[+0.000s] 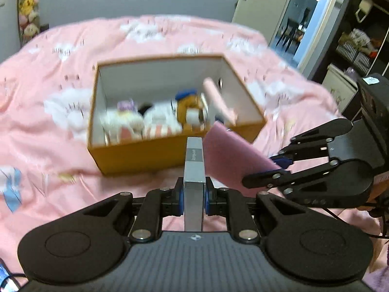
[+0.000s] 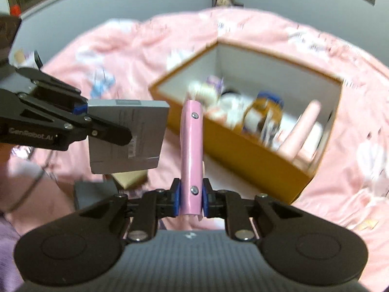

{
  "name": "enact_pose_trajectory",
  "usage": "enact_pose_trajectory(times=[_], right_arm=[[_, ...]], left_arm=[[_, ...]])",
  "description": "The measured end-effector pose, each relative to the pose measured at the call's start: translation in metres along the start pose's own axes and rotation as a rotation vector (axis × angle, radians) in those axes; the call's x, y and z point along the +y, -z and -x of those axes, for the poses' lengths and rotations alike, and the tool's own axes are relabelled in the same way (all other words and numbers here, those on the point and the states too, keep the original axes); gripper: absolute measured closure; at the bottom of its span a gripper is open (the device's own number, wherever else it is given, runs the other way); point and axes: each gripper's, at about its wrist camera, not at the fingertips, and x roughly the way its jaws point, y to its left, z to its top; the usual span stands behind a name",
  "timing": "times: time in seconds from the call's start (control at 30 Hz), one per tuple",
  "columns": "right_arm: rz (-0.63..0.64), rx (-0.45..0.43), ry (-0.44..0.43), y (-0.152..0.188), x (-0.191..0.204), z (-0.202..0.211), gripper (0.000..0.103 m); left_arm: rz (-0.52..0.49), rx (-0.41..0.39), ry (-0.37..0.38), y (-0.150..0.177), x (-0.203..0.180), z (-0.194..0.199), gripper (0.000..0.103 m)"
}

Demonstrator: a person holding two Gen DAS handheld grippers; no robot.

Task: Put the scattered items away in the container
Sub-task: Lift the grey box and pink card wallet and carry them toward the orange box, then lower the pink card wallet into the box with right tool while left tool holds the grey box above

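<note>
We've got both grippers loaded and hanging above the pink bedspread (image 1: 150,34), short of the box. Our left gripper (image 1: 193,198) is clamped tight on a slim grey box (image 1: 193,163), pinching it by its narrow edges so it juts straight forward from the fingers; from the right wrist view its broad labelled face (image 2: 126,133) shows, held edge-up and clear of the bed.

Our right gripper (image 2: 191,200) has a flat pink case (image 2: 192,146) squeezed between its blue pads, which press on both sides of its near end, two small screws showing along the case's edge. The case sticks out ahead of the fingers, and from the left wrist view it tilts up toward the container, its far corner overlapping the near rim in that picture (image 1: 233,155).

The container, an open orange cardboard box (image 1: 136,158) with a white inside, sits on the bedspread just ahead of both held things. Inside we see soft toys, blurred: one white plush (image 1: 160,119), one brown and blue (image 1: 189,107), plus a pink tube (image 1: 218,99) leaning on the right wall.
</note>
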Motion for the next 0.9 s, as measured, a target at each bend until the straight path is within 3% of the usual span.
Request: enact_pose_trajectory(times=[0.2,0.37,0.63,0.9], right_arm=[[0.015,-0.139,0.016,-0.045,-0.009,0.042,0.084],[0.116,-0.188,0.110,-0.085,-0.015,0.032,0.084],[0.457,-0.089,0.241,-0.126,-0.026,-0.044,0.084],[0.850,0.057,0.400,-0.112,-0.041,-0.116,0.084]], left_arm=[[-0.057,-0.081,-0.048,-0.043,0.012,0.019,0.086],[-0.221,-0.116,-0.138,-0.083,0.011,0.010,0.086],[-0.582,-0.052,-0.266,-0.112,-0.005,-0.050,0.086],[-0.825,0.037,-0.377,-0.104,0.011,-0.126,0.086]])
